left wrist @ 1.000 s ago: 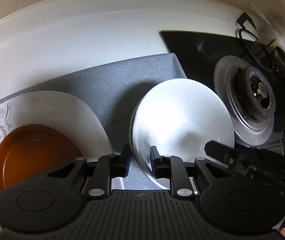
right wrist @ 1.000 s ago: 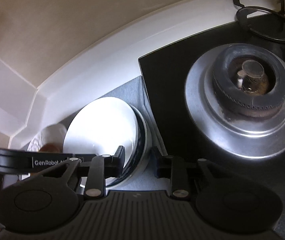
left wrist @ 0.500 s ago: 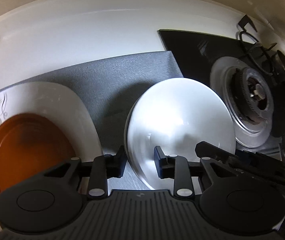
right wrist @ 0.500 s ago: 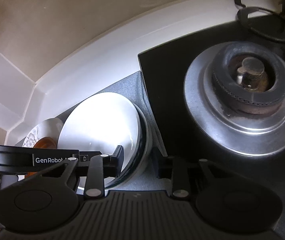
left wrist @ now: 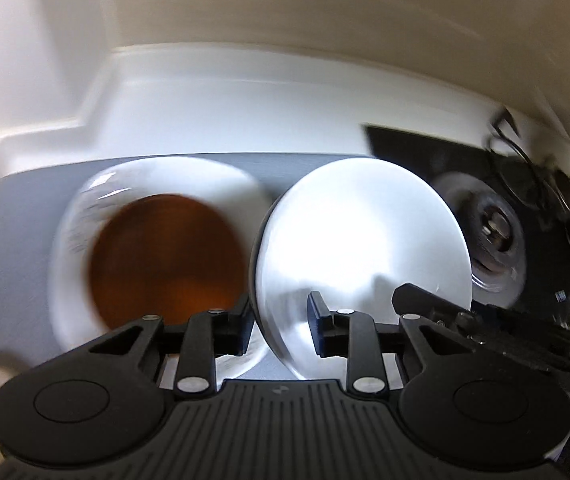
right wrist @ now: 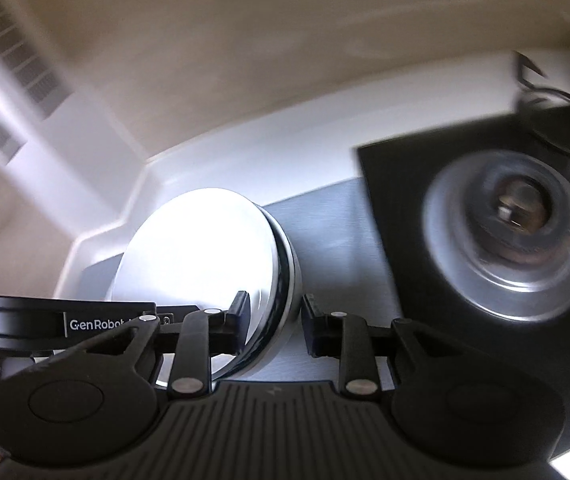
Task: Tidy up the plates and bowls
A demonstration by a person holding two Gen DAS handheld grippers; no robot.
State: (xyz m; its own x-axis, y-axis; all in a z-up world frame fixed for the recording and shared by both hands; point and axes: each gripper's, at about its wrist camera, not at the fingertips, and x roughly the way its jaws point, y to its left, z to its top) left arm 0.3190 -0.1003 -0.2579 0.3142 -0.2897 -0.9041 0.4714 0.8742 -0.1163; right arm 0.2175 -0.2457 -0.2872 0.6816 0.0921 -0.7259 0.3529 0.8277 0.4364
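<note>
A white bowl (left wrist: 361,240) is held off the grey mat (left wrist: 21,240), tilted. My left gripper (left wrist: 279,326) is shut on its left rim and my right gripper (right wrist: 273,322) is shut on its right rim; the bowl also shows in the right wrist view (right wrist: 201,248). To its left lies a white flowered plate (left wrist: 69,280) with a brown plate (left wrist: 165,256) on it. The right gripper's body shows in the left wrist view at lower right.
A black gas hob (right wrist: 425,216) with a steel burner (right wrist: 513,236) lies right of the mat. A white counter and upstand (left wrist: 225,112) run behind. A vent grille (right wrist: 9,52) is at upper left in the right wrist view.
Both grippers have lifted the white bowl and carried it left, away from the burner toward the plates. The views are blurred by motion.
</note>
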